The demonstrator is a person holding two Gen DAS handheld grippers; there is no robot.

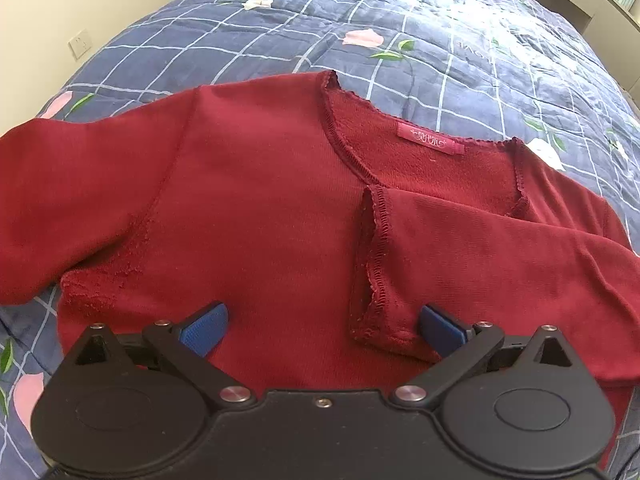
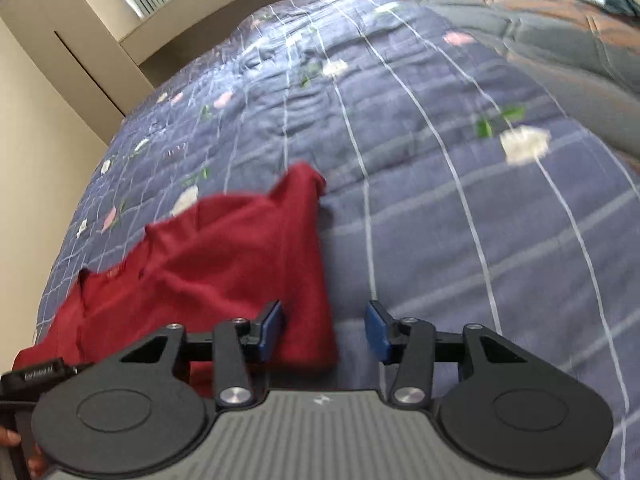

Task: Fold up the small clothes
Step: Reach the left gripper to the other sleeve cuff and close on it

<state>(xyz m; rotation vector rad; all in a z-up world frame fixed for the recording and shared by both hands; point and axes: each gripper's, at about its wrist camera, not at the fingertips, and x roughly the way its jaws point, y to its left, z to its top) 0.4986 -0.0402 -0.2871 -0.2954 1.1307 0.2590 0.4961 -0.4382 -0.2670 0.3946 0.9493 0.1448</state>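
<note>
A bed (image 1: 460,40) covered by a blue quilt with a pale grid and pink and white flowers fills both views, with cream walls at the upper left of each frame. A dark red long-sleeved top (image 1: 260,200) lies on the quilt, filling the middle of the left wrist view, neckline toward the top of the frame. One sleeve (image 1: 500,256) is folded across the chest from the right, its trimmed cuff (image 1: 376,280) ending near the lower middle; the other sleeve (image 1: 72,184) stretches to the left edge. A pink label (image 1: 431,138) sits inside the back of the neck.

The left gripper (image 1: 322,330) hangs over the top's lower part with jaws spread wide; the right-hand blue pad is just beside the cuff, and nothing is pinched.

In the blurred right wrist view the top occupies the lower left. The right gripper (image 2: 326,330) has jaws partly spread, the garment's edge lying between them but not squeezed.
</note>
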